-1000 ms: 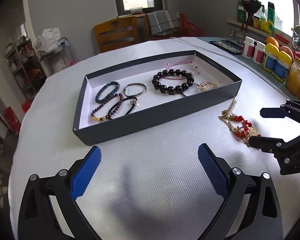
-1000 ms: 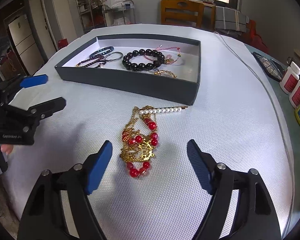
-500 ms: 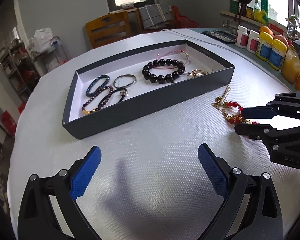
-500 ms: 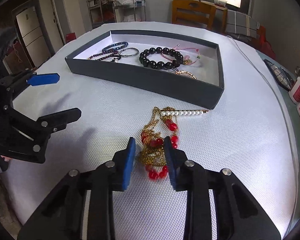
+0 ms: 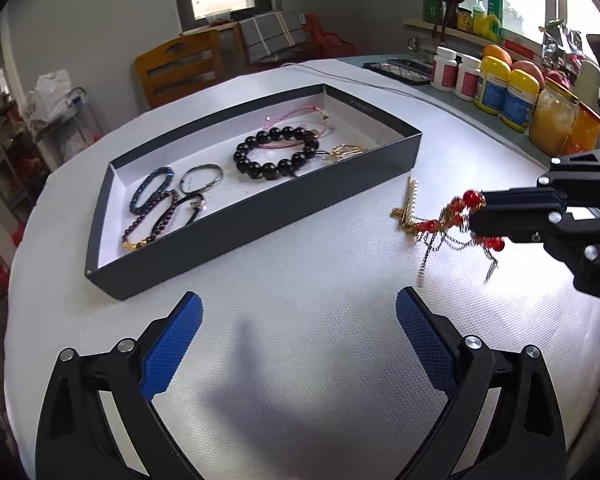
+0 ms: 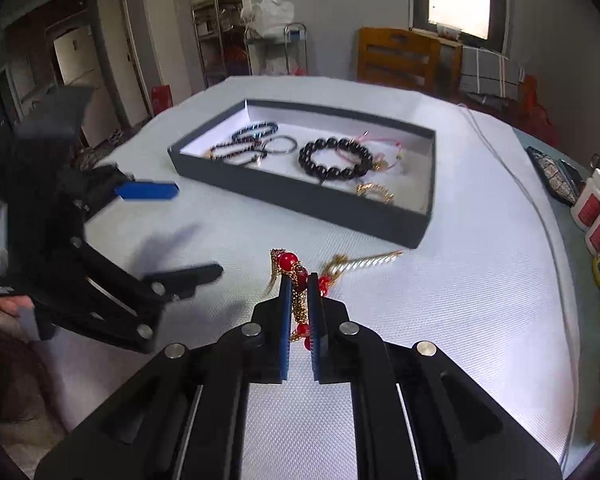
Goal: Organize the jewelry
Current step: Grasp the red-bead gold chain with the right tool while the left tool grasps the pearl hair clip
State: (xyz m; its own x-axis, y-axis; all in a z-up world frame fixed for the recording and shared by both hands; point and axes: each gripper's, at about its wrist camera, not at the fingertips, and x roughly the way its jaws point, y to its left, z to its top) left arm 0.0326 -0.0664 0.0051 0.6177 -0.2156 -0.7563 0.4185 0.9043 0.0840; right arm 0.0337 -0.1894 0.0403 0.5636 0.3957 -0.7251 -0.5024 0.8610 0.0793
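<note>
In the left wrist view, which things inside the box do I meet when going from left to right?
Blue bracelet → silver ring → black bead bracelet → gold piece.

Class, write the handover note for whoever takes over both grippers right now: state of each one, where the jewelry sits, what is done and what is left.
Right gripper: jaws have just closed on the red-and-gold beaded piece, lifting one end; its pearl bar trails at the cloth.
Left gripper: jaws open, empty, above the white tablecloth.
Dark tray: already holds the black bead bracelet, pink cord bracelet, a gold item, a metal ring and dark bracelets.
Done: those pieces are in the tray.
Left: carry the beaded piece into the tray, probably its free right end, and release.
</note>
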